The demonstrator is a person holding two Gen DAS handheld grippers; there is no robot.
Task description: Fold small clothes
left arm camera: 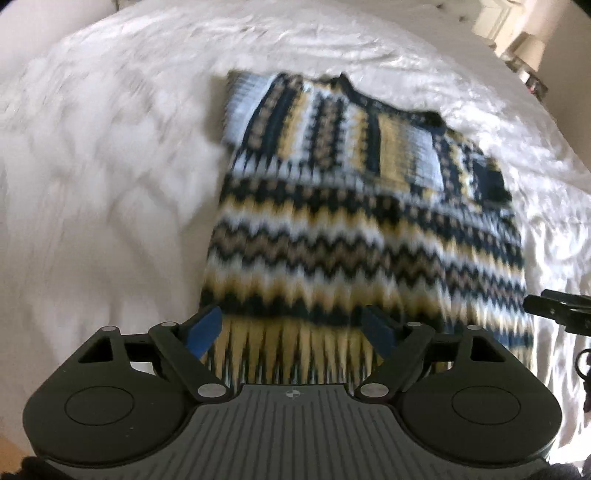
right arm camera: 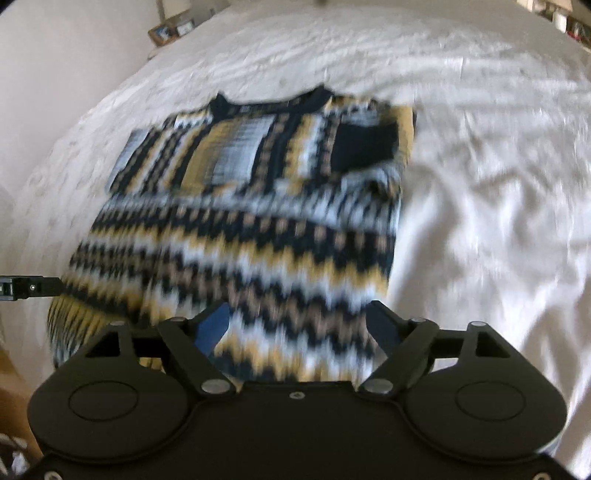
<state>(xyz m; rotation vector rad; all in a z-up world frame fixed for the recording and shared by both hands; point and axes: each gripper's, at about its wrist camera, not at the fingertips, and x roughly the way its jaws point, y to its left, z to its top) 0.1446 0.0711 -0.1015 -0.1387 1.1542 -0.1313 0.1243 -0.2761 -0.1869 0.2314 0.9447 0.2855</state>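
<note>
The place is a bedroom in a home. A bed (left arm camera: 110, 166) covered by a wrinkled white sheet (right arm camera: 480, 184) fills nearly both views, and a patterned knit sweater (left arm camera: 332, 221) lies spread on it. Pale walls rise beyond the bed's far edge. Small blurred items, possibly a framed picture (right arm camera: 162, 33) and a lamp (left arm camera: 532, 48), sit at the edges.

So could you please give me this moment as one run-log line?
sweater: sleeves folded in, flat on white bed | left gripper: open at hem | right gripper: open at hem | frames blurred
</note>
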